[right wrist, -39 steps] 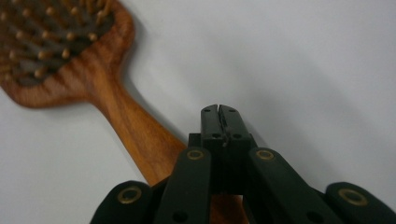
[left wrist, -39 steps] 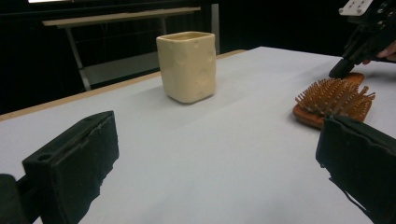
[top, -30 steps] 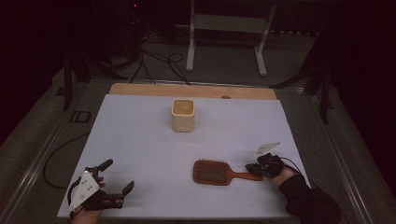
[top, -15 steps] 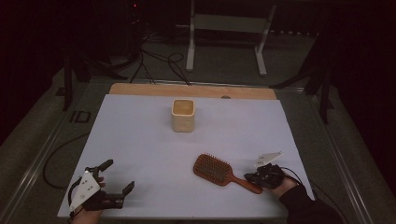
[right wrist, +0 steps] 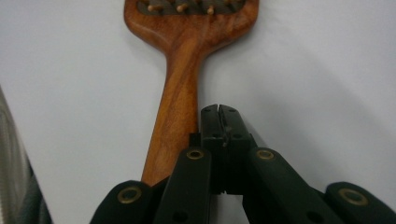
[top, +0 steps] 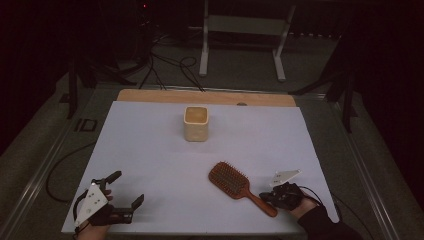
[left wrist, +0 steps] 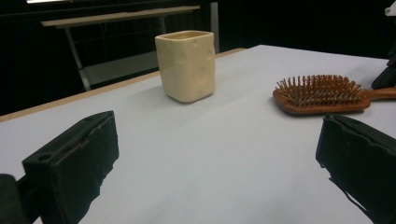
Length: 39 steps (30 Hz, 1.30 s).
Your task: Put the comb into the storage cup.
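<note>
A wooden paddle hairbrush lies bristles up on the white table, with its handle angled toward the front right. My right gripper is shut, its jaws pressed together with nothing between them. Its tips rest right beside the handle's end, on the handle's right in the right gripper view. My left gripper stands open at the front left, holding nothing. Past its jaws are a cream square cup and the hairbrush.
The cream cup stands upright near the table's middle back. A wooden strip runs along the far edge. Behind the table are a metal stand and floor cables.
The right gripper has moved toward the front edge, still shut. The brush has turned with it, from handle pointing right to handle slanting toward the front right. The left gripper stayed put.
</note>
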Motion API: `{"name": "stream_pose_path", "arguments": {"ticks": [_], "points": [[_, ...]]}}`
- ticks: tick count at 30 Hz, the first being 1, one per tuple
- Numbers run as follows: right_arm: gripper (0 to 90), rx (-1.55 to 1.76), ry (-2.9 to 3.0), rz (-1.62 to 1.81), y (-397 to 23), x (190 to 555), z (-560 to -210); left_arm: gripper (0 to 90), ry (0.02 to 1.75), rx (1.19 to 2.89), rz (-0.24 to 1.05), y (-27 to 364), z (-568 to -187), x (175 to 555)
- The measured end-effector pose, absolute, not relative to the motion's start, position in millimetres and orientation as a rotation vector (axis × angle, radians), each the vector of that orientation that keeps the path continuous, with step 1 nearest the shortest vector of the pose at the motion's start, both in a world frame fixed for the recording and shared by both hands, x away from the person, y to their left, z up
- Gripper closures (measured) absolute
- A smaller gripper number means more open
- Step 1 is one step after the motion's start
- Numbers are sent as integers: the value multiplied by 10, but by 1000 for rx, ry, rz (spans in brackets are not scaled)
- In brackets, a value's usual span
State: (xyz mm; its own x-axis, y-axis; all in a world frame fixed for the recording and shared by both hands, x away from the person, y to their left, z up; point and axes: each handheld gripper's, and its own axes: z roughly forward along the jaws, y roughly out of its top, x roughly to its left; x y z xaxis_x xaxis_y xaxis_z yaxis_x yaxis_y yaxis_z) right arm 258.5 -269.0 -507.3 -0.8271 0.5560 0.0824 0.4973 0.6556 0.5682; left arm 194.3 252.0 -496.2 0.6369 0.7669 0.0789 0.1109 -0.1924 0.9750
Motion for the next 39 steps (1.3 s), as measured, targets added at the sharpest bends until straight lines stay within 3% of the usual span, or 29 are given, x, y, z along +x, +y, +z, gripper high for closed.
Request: {"name": "stream_pose_path", "arguments": {"ticks": [18, 39], "points": [[900, 893, 2747, 920, -2681, 2508, -5032, 0, 723, 1690, 695, 2513, -4963, 1945], [900, 939, 2559, 862, -2588, 2477, -4399, 0, 725, 1686, 688, 2513, -4966, 1955]]}}
